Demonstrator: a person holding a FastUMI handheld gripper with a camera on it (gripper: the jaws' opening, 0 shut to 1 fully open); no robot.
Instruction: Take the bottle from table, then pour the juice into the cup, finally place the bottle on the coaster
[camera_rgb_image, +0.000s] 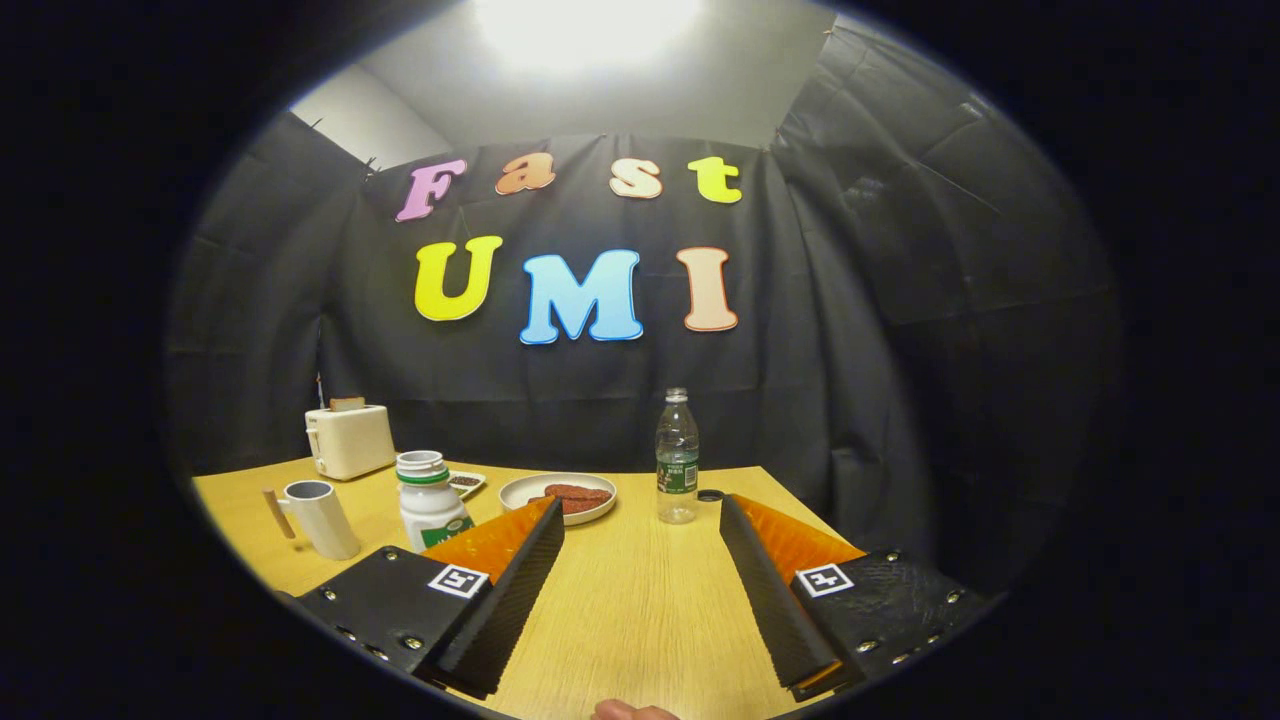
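Bottle (677, 456) upright near table (640, 600) far edge, beyond open hand-held gripper (640, 515).

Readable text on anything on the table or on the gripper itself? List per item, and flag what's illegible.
Nothing can be quoted.
bottle label: green band, print too small to read.
jar label: green patch, too blurred to read.
gripper, open, bottle just beyond its fingers: square black-and-white markers, one on each finger, patterns rather than letters.
cup and toaster: no print that I can make out.
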